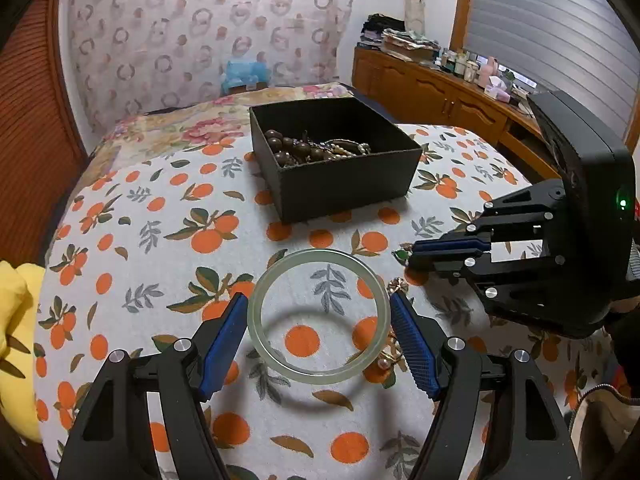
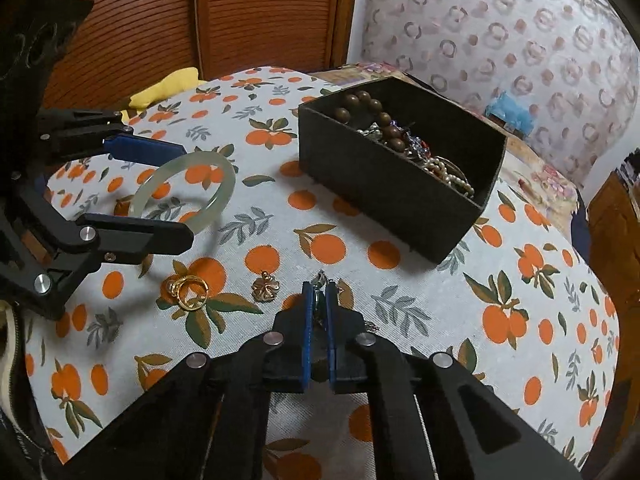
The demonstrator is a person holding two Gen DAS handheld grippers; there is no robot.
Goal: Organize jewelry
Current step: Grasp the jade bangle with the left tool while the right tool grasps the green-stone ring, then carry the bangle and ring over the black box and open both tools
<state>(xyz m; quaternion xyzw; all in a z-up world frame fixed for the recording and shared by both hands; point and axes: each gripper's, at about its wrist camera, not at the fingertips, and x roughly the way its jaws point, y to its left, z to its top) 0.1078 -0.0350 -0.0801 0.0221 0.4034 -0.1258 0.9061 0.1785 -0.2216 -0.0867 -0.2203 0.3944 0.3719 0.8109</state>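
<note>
Left tool (image 1: 318,320) wide, gripping jade bangle (image 1: 318,316) across its diameter: rigid, slick, brittle. Right tool (image 2: 319,292) clamped on small green pendant (image 2: 320,300): light.

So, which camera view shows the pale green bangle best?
The left wrist view: the bangle shows whole, held between the left gripper's blue pads. The right wrist view shows it smaller, partly hidden behind one finger.
</note>
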